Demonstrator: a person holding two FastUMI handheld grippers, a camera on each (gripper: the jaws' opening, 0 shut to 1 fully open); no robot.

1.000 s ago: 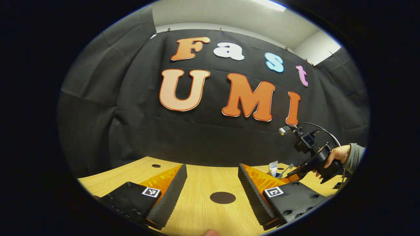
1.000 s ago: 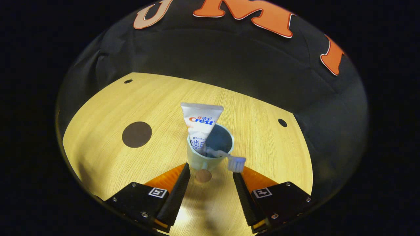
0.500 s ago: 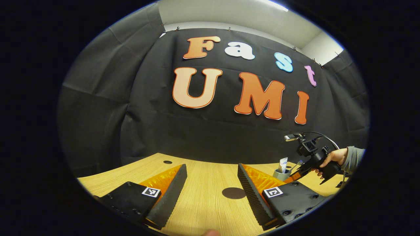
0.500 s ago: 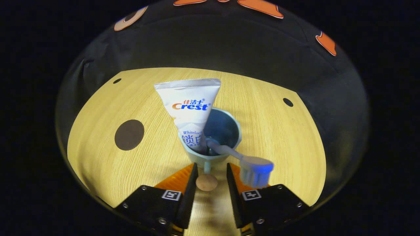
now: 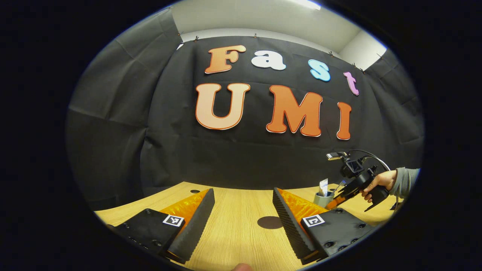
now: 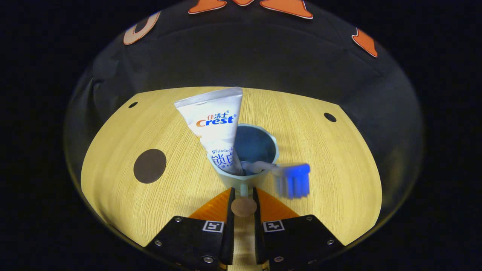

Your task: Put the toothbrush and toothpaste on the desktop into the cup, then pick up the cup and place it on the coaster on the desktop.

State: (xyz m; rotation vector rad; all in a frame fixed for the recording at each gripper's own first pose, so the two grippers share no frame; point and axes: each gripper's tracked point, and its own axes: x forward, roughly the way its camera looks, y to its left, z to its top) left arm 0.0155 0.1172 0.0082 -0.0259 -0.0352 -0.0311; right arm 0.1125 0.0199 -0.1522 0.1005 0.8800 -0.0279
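Note:
A pale blue-green cup (image 6: 272, 140) stands on the wooden desktop (image 6: 331, 169), with a white toothpaste tube (image 6: 216, 124) upright in it. A toothbrush (image 6: 293, 180) leans out over its right rim, bristles down. My right gripper (image 6: 243, 190) is shut on the cup's handle, whose round wooden end (image 6: 243, 207) sits between the fingers. The dark round coaster (image 6: 150, 166) lies to the cup's left. In the left gripper view my left gripper (image 5: 243, 190) stands open over the desk, with the coaster (image 5: 269, 222) just ahead. Far right are the cup (image 5: 322, 199) and a hand (image 5: 380, 180) holding the right gripper (image 5: 333, 203).
Small dark holes mark the desktop at the back right (image 6: 330, 117) and back left (image 6: 132, 104). The black cloth wall (image 5: 244, 158) closes off the far edge of the desk. Bare wood lies between the cup and the coaster.
My right gripper's fingers have come together on the cup's handle. The toothbrush head has swung up and right. The left gripper's view has shifted slightly.

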